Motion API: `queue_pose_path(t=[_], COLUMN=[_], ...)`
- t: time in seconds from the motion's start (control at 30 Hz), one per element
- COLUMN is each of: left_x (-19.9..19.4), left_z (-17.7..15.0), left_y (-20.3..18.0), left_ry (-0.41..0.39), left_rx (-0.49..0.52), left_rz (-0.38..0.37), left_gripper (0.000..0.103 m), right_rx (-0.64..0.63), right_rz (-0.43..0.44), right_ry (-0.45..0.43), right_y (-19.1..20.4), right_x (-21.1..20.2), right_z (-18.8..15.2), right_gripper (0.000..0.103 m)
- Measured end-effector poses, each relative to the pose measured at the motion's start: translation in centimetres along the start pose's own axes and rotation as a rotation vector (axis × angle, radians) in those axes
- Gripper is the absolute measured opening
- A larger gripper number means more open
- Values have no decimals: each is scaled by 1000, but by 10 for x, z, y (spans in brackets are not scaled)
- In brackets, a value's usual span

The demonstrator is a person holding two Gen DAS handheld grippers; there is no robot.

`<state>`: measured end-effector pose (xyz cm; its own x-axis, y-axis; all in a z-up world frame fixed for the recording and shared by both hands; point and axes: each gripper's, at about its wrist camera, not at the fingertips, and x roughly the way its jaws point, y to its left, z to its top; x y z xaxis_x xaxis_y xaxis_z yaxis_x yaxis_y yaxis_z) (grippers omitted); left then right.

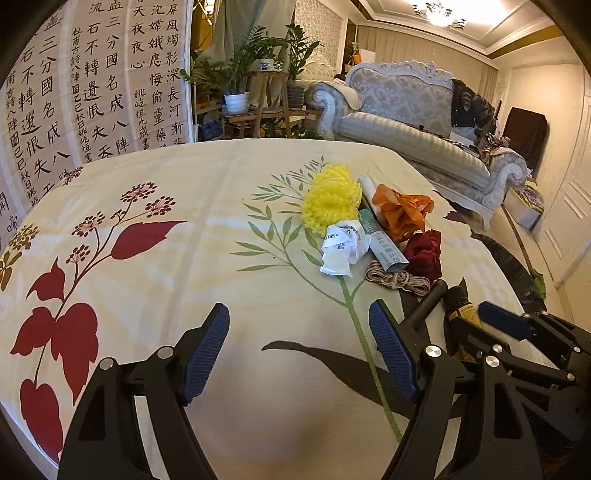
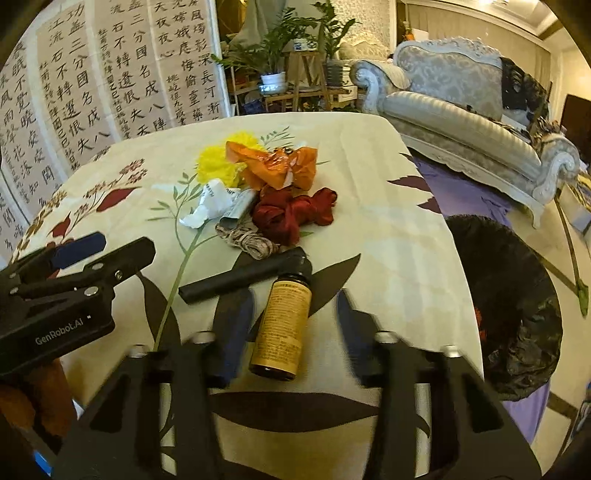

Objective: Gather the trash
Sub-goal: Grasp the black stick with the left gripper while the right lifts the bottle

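Warm ceiling lamp [image 1: 439, 13] glare, fisheye-bent dark edges, right tool [image 2: 291, 325] motion-blurred.

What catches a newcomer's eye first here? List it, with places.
A bright heap of trash sits mid-table: a yellow pom-pom, orange wrapper and red ribbon. Nearer, the right gripper straddles a brown bottle lying on the floral tablecloth. A black trash bag gapes right of the table.

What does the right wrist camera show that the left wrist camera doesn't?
Only the right wrist view shows the whole brown bottle lying between the right gripper fingers, pads not yet touching, and the black bin bag beside the table. Only the left wrist view shows the ceiling lamp and the open left gripper over bare cloth. Both show the yellow pom-pom, orange wrapper, red ribbon, crumpled paper and sofa.
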<state>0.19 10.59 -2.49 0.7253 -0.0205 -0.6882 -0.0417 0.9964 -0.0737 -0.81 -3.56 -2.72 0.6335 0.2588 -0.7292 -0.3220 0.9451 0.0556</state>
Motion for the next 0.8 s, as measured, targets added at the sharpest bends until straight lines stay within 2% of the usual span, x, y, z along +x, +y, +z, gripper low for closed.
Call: queue_pose_path(t=[0.23, 0.53, 0.73, 0.8], left_x=[2, 12, 25, 31], left_z=[-1, 1, 2, 2], left_y=[-10, -40, -59, -64], left_ry=[9, 41, 89, 116], left_rx=[27, 110, 172, 185], left_rz=[-12, -79, -115, -129], left_gripper=[76, 76, 60, 50], right_rx=[2, 68, 97, 104], right_rz=[-20, -46, -41, -38], right_ry=[-13, -40, -55, -58], right_y=[-11, -44, -57, -61], right_x=[-6, -16, -20, -21], right_z=[-2, -3, -5, -6], right_gripper=[24, 24, 24, 24])
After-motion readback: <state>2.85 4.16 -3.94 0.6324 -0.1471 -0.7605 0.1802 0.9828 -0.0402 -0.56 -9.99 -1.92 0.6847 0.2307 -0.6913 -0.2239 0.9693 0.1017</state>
